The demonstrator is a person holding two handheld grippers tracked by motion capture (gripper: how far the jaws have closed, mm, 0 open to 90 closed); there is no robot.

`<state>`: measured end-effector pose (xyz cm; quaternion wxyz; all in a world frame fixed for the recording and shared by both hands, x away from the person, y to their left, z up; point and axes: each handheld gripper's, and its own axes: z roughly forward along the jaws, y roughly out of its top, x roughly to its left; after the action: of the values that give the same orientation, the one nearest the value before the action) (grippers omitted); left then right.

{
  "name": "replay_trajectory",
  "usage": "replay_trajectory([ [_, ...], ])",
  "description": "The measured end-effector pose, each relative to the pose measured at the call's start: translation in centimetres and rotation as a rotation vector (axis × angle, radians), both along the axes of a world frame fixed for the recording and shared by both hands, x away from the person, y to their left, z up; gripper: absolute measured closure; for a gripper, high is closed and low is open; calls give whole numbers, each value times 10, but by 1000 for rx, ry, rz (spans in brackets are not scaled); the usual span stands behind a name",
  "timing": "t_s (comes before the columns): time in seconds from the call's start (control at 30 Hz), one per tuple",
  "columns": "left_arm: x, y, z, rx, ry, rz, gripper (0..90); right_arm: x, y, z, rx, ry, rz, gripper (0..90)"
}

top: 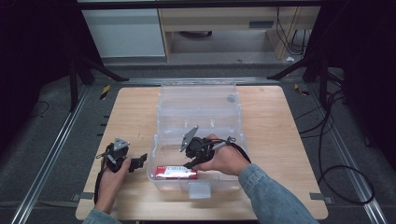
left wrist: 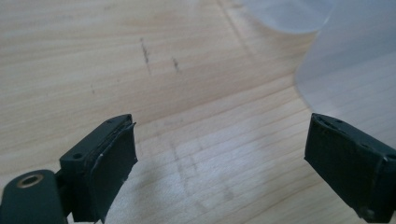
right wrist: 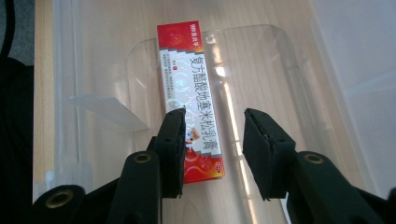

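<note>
While the red and white box [right wrist: 190, 100] lies flat on the floor of the clear plastic bin [top: 161, 158], the right gripper [right wrist: 212, 140] hangs over its near end, jaws apart and gripping nothing (one jaw overlaps the box's edge). Beside the bin, the left gripper [left wrist: 219, 154] hovers over the wooden table [left wrist: 116, 56], jaws wide apart.

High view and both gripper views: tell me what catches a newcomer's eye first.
The red and white box stands out, lying flat on the floor of the clear plastic bin near its front wall. The right hand-held gripper hangs open just above it inside the bin. The left hand-held gripper waits open over the wooden table beside the bin.
</note>
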<state>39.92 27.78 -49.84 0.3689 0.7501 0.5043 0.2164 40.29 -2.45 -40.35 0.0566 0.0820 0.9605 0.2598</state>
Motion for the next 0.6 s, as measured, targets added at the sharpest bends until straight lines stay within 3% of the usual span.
replay_trajectory([
  [0.07,-3,0,8,-9,-15,-20,90,-1,-3,3,7,-3,-9,608],
  [0.1,-6,-1,17,9,-38,-36,92,-2,-5,4,12,-4,-12,609],
  [0.13,-6,-1,17,9,-38,-36,96,-2,-5,4,12,-4,-12,609],
  [0.2,-12,1,27,-14,-49,-40,103,-3,-10,9,27,-2,-24,611],
  [0.23,-17,0,36,-23,-56,-67,104,-4,-14,14,26,-11,-35,612],
  [0.27,-17,0,36,-23,-56,-67,103,-4,-14,14,26,-11,-35,612],
  [0.37,-29,-2,53,15,-81,-111,102,-5,-28,28,62,-19,-63,607],
  [0.47,-35,-2,61,22,-81,-135,92,-4,-34,35,70,-26,-87,604],
  [0.6,-42,-5,84,20,-106,-182,92,1,-50,51,89,-48,-121,585],
])
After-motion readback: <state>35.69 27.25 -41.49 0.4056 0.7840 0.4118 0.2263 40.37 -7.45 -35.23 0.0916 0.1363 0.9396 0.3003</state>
